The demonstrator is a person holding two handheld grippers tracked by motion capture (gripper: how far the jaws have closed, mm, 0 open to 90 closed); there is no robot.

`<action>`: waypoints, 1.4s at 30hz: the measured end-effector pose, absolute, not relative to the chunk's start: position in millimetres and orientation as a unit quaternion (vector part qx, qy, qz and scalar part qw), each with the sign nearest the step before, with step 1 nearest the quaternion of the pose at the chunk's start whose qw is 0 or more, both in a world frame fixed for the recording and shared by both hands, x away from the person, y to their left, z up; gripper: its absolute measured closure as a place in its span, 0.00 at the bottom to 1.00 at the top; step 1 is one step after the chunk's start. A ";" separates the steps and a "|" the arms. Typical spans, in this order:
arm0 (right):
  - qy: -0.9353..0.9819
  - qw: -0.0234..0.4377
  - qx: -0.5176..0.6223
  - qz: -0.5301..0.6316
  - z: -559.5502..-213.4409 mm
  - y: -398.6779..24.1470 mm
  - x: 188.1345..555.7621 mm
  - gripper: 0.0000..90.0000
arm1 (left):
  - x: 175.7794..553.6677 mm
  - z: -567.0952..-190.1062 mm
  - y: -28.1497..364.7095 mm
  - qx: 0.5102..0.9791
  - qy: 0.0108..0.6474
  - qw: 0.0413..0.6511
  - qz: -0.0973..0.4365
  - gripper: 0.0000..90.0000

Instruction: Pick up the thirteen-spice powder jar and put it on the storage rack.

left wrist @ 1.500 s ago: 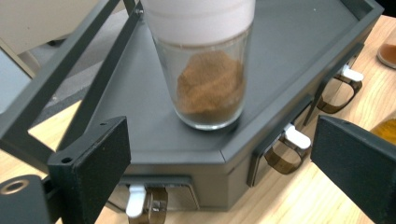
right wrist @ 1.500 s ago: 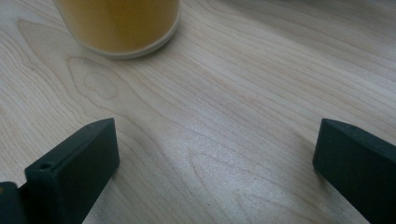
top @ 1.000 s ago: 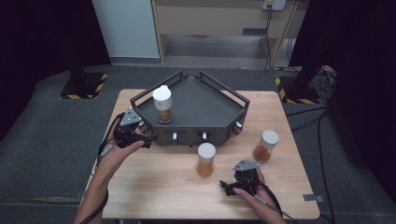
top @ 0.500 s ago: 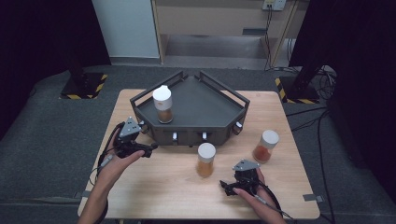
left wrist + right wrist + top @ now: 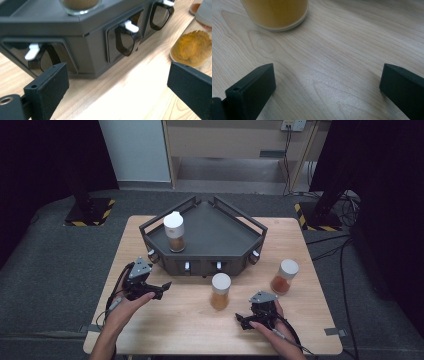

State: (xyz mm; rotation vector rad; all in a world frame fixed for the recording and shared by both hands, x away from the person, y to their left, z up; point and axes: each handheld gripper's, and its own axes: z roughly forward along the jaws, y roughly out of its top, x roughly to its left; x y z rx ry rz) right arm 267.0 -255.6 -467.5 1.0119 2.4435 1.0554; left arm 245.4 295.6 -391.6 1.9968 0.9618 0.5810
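1. Three spice jars in play, and the biggest thing to route around is the dark rack (image 5: 215, 227): rigid, raised rail along its far sides, and latch handles (image 5: 127, 37) sticking out of the front face. One jar with a white lid (image 5: 174, 231) stands on its left corner
2. Table (image 5: 165, 330) has open wood across the whole near strip, and the bare patch between my two grippers gives me most of my room. Near and right edges are close to the right-hand gear, so I'd keep swings inward
3. Middle jar (image 5: 220, 291) stands just in front of the rack, near centre, filled with orange-yellow powder. I judge it glass: stiff, smooth, slippery under hard pads, breakable if tipped, moderately heavy while full. I'd grip the body below the white lid, mid-height and square on, not the cap
4. Right jar (image 5: 283, 276) stands apart near the right edge with redder contents; same handling, but less margin before the drop-off
5. Left gripper (image 5: 161, 289) sits left of the rack front, jaws spread wide with nothing between them, pointing toward the middle jar (image 5: 192, 47)
6. Right gripper (image 5: 242, 320) rests low on the near side, jaws likewise wide apart and empty, with the jar base (image 5: 275, 12) just ahead of it
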 end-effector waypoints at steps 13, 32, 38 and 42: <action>0.849 0.147 0.352 0.367 -467.5 -255.6 267.0 0.01 | 233.1 -416.1 302.3 0.790 0.406 0.402 0.221 0.03; 0.849 0.147 0.352 0.366 -467.5 -255.5 266.9 0.01 | 217.7 -438.1 308.6 0.795 0.428 0.377 0.208 0.03; 0.849 0.147 0.352 0.366 -467.4 -255.5 266.9 0.01 | 213.9 -446.6 309.9 0.795 0.438 0.369 0.201 0.03; 0.849 0.147 0.352 0.366 -467.5 -255.5 266.9 0.01 | 211.6 -450.2 309.3 0.795 0.443 0.364 0.200 0.03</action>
